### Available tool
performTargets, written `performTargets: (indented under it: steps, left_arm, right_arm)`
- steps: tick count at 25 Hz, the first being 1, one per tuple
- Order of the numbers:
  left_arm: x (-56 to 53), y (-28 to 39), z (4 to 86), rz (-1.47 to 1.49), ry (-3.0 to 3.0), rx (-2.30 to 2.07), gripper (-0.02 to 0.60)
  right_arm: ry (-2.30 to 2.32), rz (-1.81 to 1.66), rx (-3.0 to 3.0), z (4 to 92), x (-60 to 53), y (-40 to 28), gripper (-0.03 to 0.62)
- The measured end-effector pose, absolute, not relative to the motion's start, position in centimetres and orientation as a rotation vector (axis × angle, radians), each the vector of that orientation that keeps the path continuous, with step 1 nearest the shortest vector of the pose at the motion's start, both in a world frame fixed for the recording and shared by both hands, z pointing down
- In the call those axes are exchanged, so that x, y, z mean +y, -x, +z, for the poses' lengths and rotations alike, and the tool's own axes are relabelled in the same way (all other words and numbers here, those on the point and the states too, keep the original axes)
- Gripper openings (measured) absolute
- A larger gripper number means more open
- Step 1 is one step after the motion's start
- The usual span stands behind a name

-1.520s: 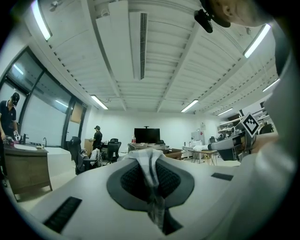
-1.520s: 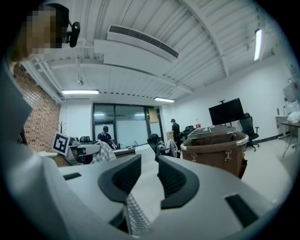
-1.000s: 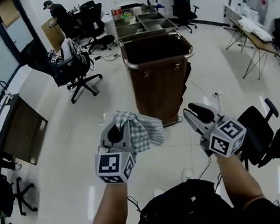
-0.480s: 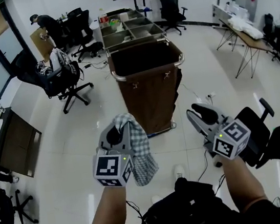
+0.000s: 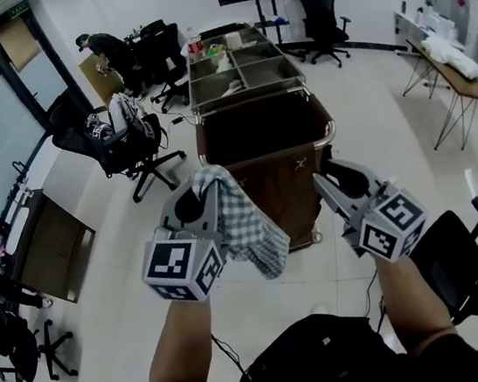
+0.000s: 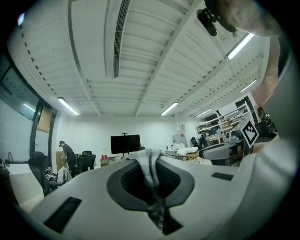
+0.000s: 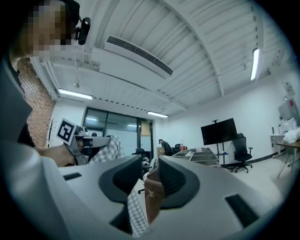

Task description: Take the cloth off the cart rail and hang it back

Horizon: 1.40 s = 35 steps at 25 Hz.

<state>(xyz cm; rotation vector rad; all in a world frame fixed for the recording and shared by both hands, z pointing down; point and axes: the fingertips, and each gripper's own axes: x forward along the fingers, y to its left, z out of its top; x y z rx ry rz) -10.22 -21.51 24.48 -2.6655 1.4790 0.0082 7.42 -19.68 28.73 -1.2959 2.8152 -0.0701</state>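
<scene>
Between the jaws of the left gripper point(image 5: 193, 206) sits the cloth point(image 5: 246, 226). The jaws are tight together and pinch one top bit of it. The rest hangs down loose on the side toward the right gripper point(image 5: 342, 182).

The right gripper holds nothing. Its jaws are wide apart and are closing a little. Only things farther off show in the gap between them.

The cloth is up in the air, in front of the cart point(image 5: 276, 187). It is not on the rail point(image 5: 329, 131) and does not touch it.

The cloth looks thin, soft and light. It folds and droops by itself. It will not break, but it can swing and bunch up. A small pinch at one edge is enough to carry it. To hang it flat, a good plan may be for the free gripper to take another bit of the top edge, so the cloth spreads out over the rail.

The cart has a big brown bag point(image 5: 257, 130) that is open on top. It is dark inside, so what is in it cannot be seen. Behind the bag are metal trays point(image 5: 268, 70). The far left tray holds a bottle point(image 5: 195, 45) and some small colourful things. The near trays look mostly bare.
</scene>
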Motion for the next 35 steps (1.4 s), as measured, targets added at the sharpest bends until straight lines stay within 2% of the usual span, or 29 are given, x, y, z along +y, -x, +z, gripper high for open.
performTargets:
  steps: [7,13,20,27,29,31,35]
  left_arm:
    - [-29.8,5.5,17.1,0.079,2.491,1.508,0.011]
    - [-37.6,4.0,15.6,0.047,2.455,1.574,0.011]
    - [-48.3,4.3,21.1,-0.082,2.532,1.616,0.009]
    - [-54.0,2.4,29.7,-0.296,2.673,1.566,0.018]
    - [-54.4,2.3,31.6,-0.336,2.692,1.563,0.043]
    - [-54.6,2.3,32.9,-0.351,2.721,1.561,0.096]
    - [-54.2,2.2,34.8,-0.39,2.799,1.546,0.165]
  right_arm:
    - [1.198,-0.062,2.831,28.7,-25.7,-11.5,0.121]
    - [1.175,-0.145,2.843,30.5,-29.7,-12.9,0.121]
    - [1.269,-0.184,2.81,31.8,-35.0,-13.1,0.121]
    - [1.371,-0.256,2.782,33.6,-38.7,-14.1,0.121]
    - [1.379,-0.275,2.787,34.4,-39.1,-13.8,0.121]
    - [1.378,-0.284,2.792,34.8,-39.5,-13.4,0.121]
    - [1.37,-0.294,2.796,35.0,-39.9,-12.7,0.121]
